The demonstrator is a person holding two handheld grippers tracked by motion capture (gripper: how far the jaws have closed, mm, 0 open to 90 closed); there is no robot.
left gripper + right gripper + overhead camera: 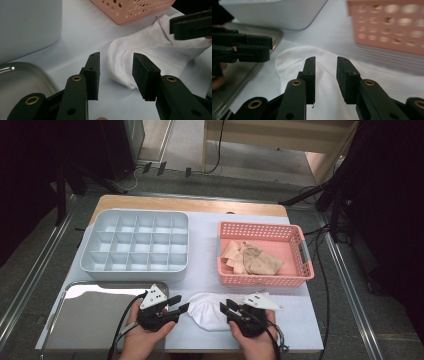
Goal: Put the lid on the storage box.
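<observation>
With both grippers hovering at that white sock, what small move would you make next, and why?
Probably ease the left gripper forward so its open jaws straddle the near edge of the white sock, then close. The sock lies flat and loose on the table between the two grippers. The right gripper is open above the sock too, with nothing pinched. The tray and the divided box sit just to the left.

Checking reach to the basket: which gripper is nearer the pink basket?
Right. The right gripper sits below the pink basket, by its front wall. The left gripper is farther left, beside the metal tray, across the white sock.
</observation>
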